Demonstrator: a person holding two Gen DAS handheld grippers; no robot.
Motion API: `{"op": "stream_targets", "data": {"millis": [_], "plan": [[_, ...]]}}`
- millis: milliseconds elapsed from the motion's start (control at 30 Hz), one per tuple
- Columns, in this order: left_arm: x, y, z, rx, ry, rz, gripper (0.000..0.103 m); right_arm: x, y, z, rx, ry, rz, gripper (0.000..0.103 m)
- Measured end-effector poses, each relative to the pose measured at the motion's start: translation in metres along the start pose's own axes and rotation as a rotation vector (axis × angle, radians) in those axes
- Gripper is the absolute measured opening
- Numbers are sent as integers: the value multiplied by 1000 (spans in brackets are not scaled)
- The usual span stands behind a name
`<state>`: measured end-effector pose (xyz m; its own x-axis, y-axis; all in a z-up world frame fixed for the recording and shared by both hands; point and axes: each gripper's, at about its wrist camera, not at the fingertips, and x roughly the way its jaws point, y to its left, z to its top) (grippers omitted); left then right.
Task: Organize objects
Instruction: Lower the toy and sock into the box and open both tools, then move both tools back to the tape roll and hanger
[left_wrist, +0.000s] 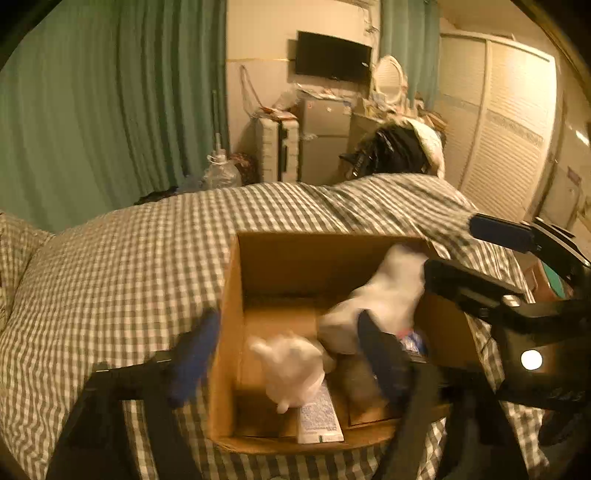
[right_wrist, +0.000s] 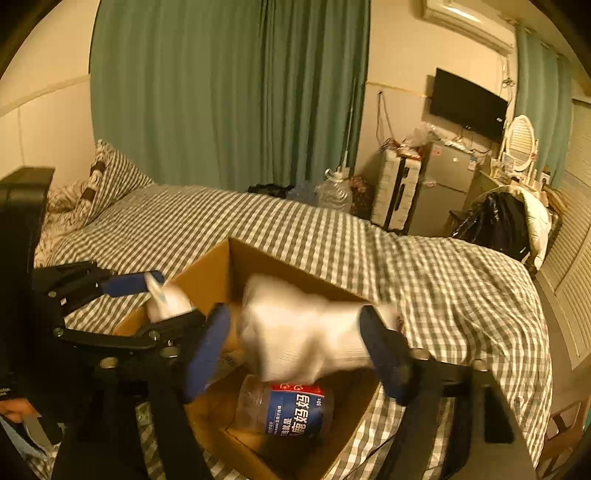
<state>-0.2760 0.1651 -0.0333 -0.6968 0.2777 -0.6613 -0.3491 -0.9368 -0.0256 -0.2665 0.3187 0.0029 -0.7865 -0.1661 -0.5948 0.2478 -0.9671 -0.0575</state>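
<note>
Blue-padded fingers of the left gripper (left_wrist: 291, 354) stood spread over the cardboard box (left_wrist: 229, 332), with a small white bundle (left_wrist: 291, 373) blurred between them; whether they touched it I cannot tell. Under it a white tube (left_wrist: 319, 421) lay against the near wall of the box. The right gripper (right_wrist: 295, 350) stood spread too, a larger white cloth bundle (right_wrist: 295, 328) blurred between its pads, above a clear jar with a blue label (right_wrist: 284, 406) lying on its side on the box floor. The box sat near the foot edge of the checked bed (right_wrist: 258, 221). By my judgement the sorting was well along: several things were in the box, and the two bundles were going in or just released.
</note>
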Motion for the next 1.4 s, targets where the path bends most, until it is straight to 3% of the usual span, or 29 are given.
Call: {"op": "stream_targets", "data": {"millis": [233,300,467,567,733,867,933,1200,1400], "plan": [[-65,10,15,-13,-76,46,97,-54,9,14,3,-46,-30,80],[-98,16,15,-6,-121,73,103,-77,17,18,2,-53,-30,81],[-165,36,8,-4,-159,119,103,-132,45,25,-15,-89,-24,89],[-198,57,-8,-20,-166,175,103,-160,68,26,-30,-112,-3,95],[-221,85,-45,-41,-138,266,103,-183,109,16,-65,-138,11,103],[-212,94,-90,-18,-96,356,103,-176,133,-2,-77,-118,36,103],[-199,95,-113,-20,-68,365,103,-166,145,-16,-85,-98,41,103],[-126,89,-196,-82,102,313,103,-95,168,-91,-108,57,54,103],[-85,83,-230,-89,207,245,103,-47,165,-138,-113,160,32,103]]}}
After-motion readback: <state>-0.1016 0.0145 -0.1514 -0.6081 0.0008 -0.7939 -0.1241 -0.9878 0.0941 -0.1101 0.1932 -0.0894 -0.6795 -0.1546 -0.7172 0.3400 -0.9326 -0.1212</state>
